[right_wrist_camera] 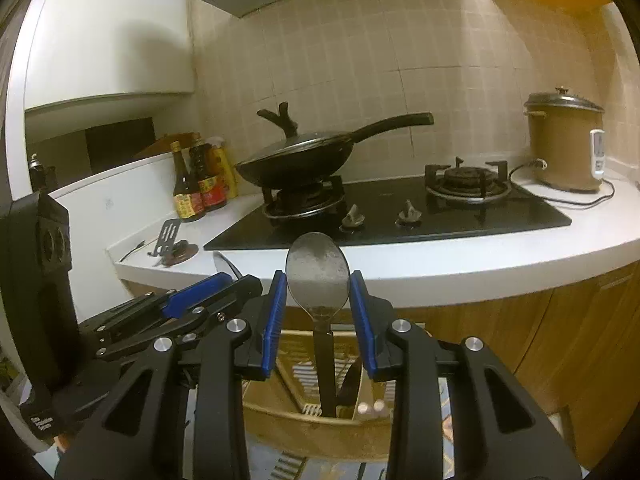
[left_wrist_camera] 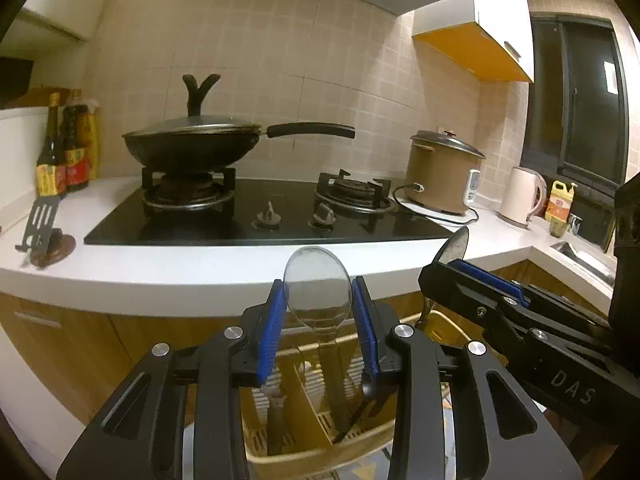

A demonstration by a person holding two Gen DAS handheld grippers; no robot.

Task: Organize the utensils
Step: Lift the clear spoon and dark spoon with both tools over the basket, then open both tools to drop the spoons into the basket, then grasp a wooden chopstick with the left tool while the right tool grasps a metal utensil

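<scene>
Fingers (left_wrist_camera: 280, 312) of two grippers each clamp one spoon: clear spoon (left_wrist_camera: 318, 284) left, metal spoon (right_wrist_camera: 318, 276) right.

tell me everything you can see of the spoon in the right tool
The metal spoon has a dull, speckled grey oval bowl and a dark, narrow handle. It stands upright, bowl up, clamped at the lower sides of its bowl between the blue pads of the right tool. The handle hangs down toward the slotted tan utensil rack below; whether its tip touches the rack is unclear.
</scene>
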